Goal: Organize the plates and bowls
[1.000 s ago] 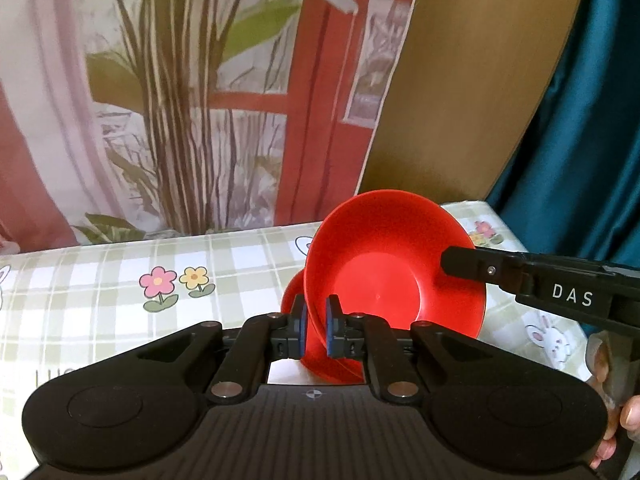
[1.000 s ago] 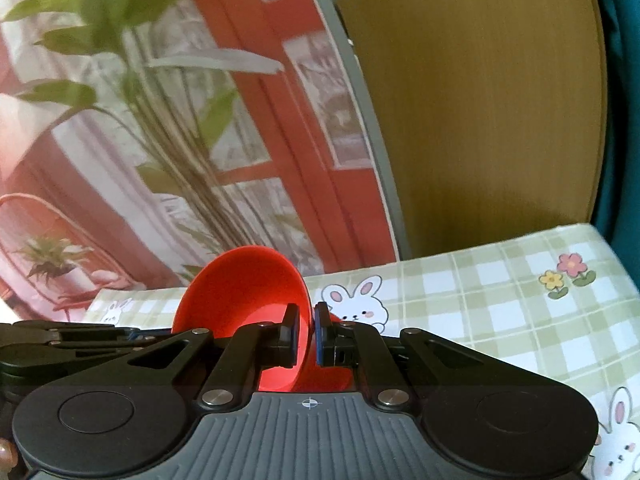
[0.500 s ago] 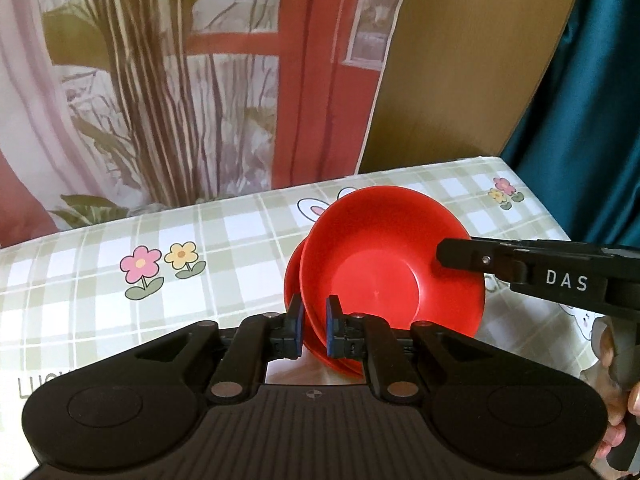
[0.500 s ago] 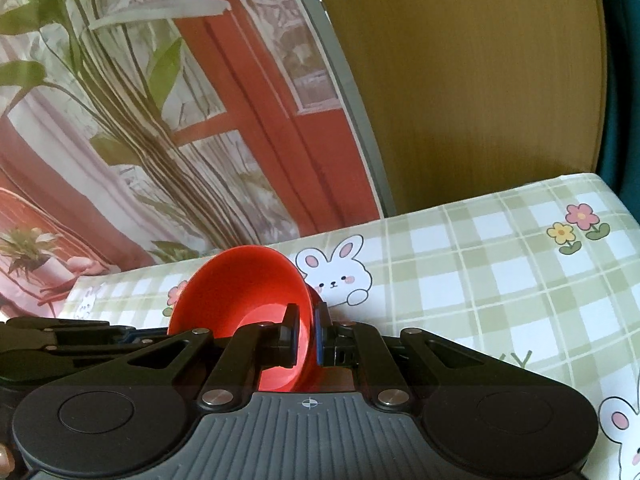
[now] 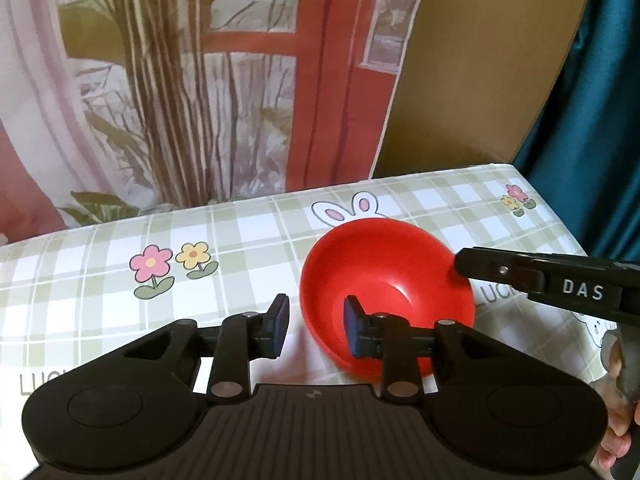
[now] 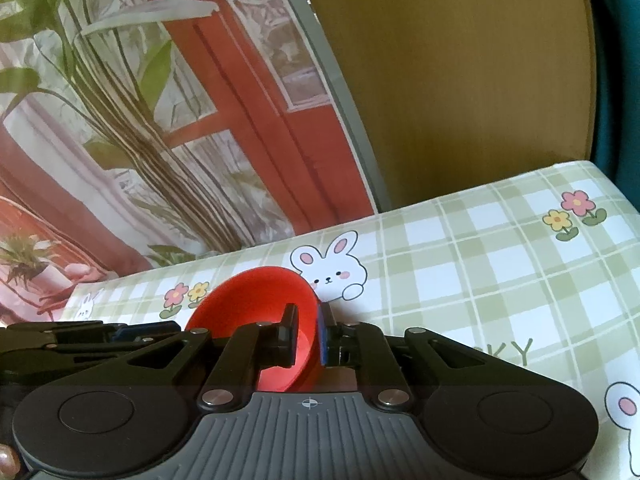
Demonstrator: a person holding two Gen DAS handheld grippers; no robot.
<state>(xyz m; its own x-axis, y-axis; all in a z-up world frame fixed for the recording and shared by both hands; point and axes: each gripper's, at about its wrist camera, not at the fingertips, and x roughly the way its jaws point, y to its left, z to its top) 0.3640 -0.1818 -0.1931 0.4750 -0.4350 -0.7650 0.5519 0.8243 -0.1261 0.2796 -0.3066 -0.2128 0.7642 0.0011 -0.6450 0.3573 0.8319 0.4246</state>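
A red bowl sits on the checked tablecloth; it looks like a nested stack, but I cannot tell. My left gripper is open, with its right finger inside the bowl and its left finger outside, straddling the near rim. My right gripper is in the right wrist view, its jaws slightly apart astride the right rim of the bowl; I cannot tell whether the pads press on the rim. In the left wrist view the right gripper's finger reaches the bowl's right rim.
The table has a green-and-white checked cloth with rabbits and flowers. A printed curtain with plants and a brown board stand right behind its far edge. A teal curtain hangs at the right, beyond the table's right edge.
The bowl came down from a tilted hold to rest on the table. My left gripper opened and let go of its rim. The right gripper's jaws loosened a little.
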